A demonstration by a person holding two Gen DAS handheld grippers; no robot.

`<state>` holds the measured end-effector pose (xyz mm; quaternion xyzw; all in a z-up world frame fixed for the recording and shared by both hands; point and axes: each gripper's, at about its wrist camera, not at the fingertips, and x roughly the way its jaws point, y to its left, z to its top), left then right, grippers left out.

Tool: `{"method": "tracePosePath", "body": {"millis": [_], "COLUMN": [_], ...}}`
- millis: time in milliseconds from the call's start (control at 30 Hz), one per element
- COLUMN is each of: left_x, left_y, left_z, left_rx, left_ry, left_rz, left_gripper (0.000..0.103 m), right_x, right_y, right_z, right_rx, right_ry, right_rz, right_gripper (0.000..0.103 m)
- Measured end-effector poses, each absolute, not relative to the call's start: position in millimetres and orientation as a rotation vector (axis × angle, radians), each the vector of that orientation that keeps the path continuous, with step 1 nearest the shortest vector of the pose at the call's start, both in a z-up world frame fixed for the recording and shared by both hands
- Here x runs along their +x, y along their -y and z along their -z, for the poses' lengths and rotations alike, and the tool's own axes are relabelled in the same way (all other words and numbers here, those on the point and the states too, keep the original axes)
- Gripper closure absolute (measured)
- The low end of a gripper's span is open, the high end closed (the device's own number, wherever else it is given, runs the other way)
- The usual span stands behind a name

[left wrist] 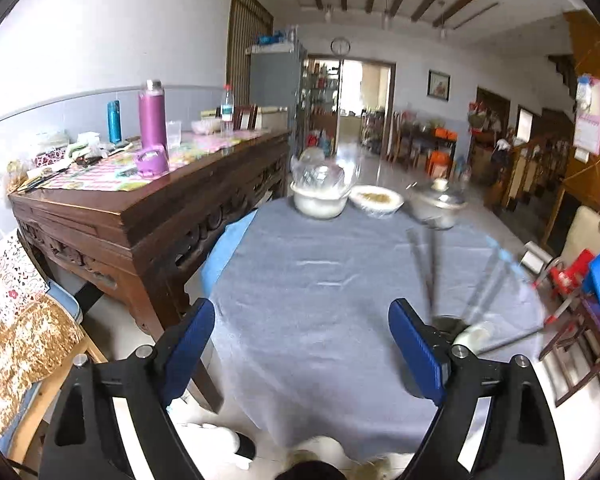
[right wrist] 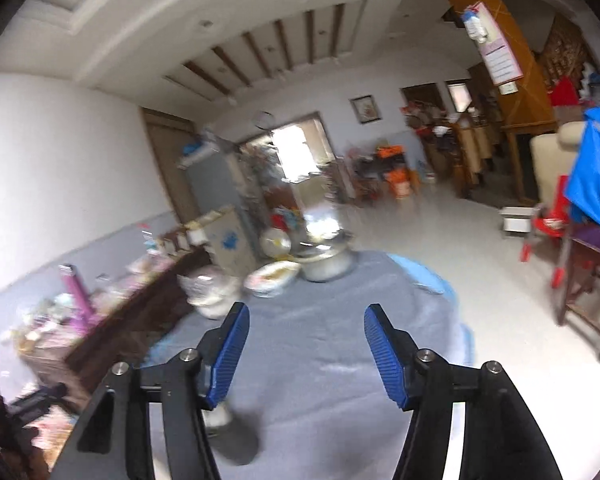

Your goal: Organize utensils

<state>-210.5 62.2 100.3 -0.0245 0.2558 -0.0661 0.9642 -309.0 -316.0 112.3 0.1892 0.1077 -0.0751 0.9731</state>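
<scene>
A round table under a grey cloth (left wrist: 308, 280) fills the left wrist view. At its right edge several long thin utensils (left wrist: 426, 264), blurred, stick up from a dark holder (left wrist: 446, 322), with a small white piece (left wrist: 476, 334) beside it. My left gripper (left wrist: 304, 346) stands open over the bare cloth, left of the holder, with nothing between its blue pads. In the right wrist view my right gripper (right wrist: 306, 354) is open too, with nothing in it, over the cloth (right wrist: 320, 380). A dark blurred object (right wrist: 238, 440) lies under its left finger.
Across the table stand a plastic-covered white bowl (left wrist: 320, 200), a plate of food (left wrist: 376, 200) and a lidded metal pot (left wrist: 438, 204). A carved wooden sideboard (left wrist: 140, 216) with a purple flask (left wrist: 153, 120) runs along the left. Stools and a red chair (left wrist: 568, 276) stand at right.
</scene>
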Motion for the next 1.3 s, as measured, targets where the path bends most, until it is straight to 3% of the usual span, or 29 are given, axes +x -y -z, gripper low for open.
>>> {"method": "tracePosePath", "body": {"millis": [200,367,1300], "left_x": [-259,-277,-301], "left_y": [-48,-30,-25], "left_z": [-123,-122,-124], "left_rx": [-0.05,0.01,0.05], "left_ry": [-0.511,-0.546,-0.531], "left_rz": [0.126,0.12,0.046], "left_gripper": [0.012,0.011,0.011], "right_x": [-337,-344,-350], "right_y": [258,234,205], "right_z": [-135,-123,-97], "right_rx": [0.354,0.338,0.297], "right_ry": [-0.224,-0.337,-0.442], "right_rz": [0.004,-0.015,0.028], "right_gripper": [0.04,0.039,0.038]}}
